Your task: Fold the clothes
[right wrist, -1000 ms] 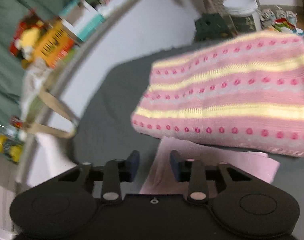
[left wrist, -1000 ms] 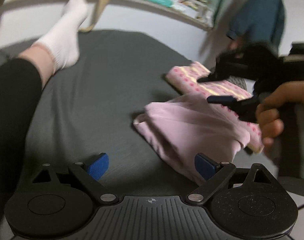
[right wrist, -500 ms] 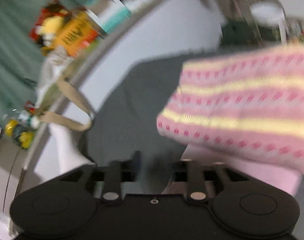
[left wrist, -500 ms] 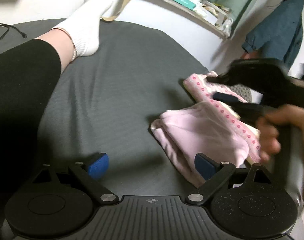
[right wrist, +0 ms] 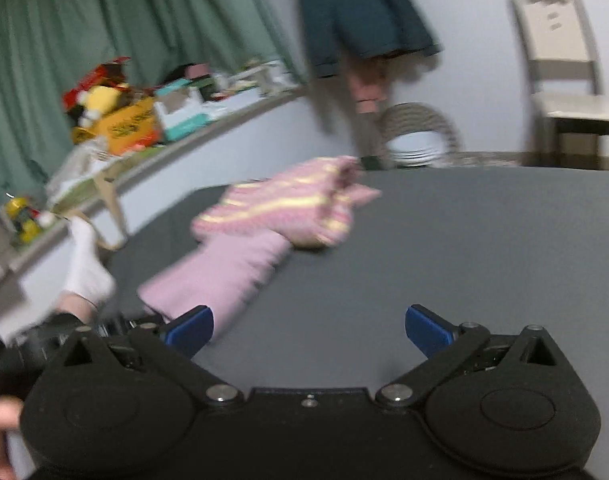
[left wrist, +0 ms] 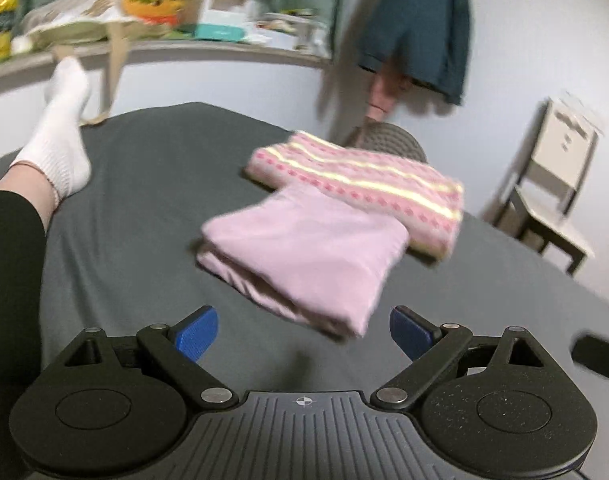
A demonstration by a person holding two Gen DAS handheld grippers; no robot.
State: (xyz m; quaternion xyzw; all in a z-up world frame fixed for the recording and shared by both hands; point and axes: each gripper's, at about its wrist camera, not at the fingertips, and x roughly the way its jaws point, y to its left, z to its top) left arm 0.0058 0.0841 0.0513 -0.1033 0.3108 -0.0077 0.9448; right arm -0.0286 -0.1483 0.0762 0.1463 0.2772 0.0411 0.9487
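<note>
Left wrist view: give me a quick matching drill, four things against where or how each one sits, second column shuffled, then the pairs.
Things:
1. striped knit garment
2. plain pink garment
3. white-socked foot
4. left gripper

Place or state:
A. folded, on the grey sheet nearest the gripper
B. open, holding nothing
C. far left, heel on the sheet
D. folded, behind the plain piece, its near edge against it

Pairs: 1-D, 2-A, 3-C, 4-B
</note>
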